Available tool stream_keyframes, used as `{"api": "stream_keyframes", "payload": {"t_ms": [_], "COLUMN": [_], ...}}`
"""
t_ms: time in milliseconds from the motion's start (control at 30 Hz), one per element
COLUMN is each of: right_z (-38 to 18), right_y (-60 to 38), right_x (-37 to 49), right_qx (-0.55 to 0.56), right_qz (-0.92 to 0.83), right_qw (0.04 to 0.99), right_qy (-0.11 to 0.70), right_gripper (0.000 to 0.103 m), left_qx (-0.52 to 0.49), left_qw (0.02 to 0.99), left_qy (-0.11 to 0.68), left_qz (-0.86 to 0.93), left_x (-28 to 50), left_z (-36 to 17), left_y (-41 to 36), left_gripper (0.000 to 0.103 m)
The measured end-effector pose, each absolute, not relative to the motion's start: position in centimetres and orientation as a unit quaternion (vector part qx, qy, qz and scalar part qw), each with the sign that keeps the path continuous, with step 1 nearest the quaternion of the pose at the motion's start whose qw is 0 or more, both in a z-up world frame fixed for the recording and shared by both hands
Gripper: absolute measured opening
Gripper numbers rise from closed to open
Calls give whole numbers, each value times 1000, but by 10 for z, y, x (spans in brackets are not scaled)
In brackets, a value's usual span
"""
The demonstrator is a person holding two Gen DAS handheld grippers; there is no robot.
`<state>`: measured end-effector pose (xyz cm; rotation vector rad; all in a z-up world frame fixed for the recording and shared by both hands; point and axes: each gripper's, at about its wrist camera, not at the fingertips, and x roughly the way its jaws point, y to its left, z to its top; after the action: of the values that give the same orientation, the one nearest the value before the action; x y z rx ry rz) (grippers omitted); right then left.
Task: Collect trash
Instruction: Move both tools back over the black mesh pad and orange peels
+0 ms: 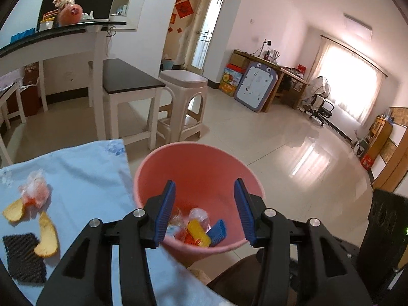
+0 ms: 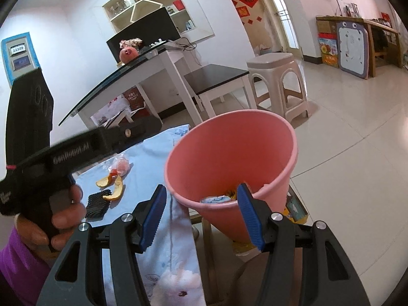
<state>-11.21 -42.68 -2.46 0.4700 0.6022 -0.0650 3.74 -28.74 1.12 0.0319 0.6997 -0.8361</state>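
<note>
A pink bin (image 1: 201,168) stands beside the table's right edge; it also shows in the right wrist view (image 2: 229,153). Wrappers, a yellow piece and a blue piece (image 1: 197,230) lie in its bottom. My left gripper (image 1: 206,213) is open and empty over the bin's mouth. My right gripper (image 2: 202,216) is open and empty, its jaws either side of the bin's near rim. On the blue tablecloth (image 1: 84,168) lie two orange peels (image 1: 47,236), a crumpled plastic wrapper (image 1: 34,190) and a black mesh pad (image 1: 23,256). The peels (image 2: 114,187) and pad (image 2: 98,204) also show in the right wrist view.
A white side table with a dark top (image 1: 127,76) and a beige plastic stool (image 1: 183,102) stand behind the bin. A glass-topped desk (image 2: 127,76) carries a monitor. The left gripper's body and the hand holding it (image 2: 51,178) fill the left of the right wrist view.
</note>
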Motion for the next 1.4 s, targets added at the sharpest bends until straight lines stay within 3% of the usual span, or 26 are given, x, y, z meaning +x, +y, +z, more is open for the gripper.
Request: {"api": "stream_keyframes", "payload": {"t_ms": [867,1400], "right_z": [1,-2], "right_y": [-291,-221], "right_x": [-72,-24], "right_qx": [173,154], "right_qz": [47,89], "right_qw": [944,936], "right_qy": [278,302], "right_gripper": [57,57], "left_qx": [-29,-111], "left_qw": [924,908], "left_qy": [314,378], "left_qz": [-214,-140], "left_x": [4,8], "left_z": [10,-23], "left_y": [-92,-6], "left_gripper": [48,48]}}
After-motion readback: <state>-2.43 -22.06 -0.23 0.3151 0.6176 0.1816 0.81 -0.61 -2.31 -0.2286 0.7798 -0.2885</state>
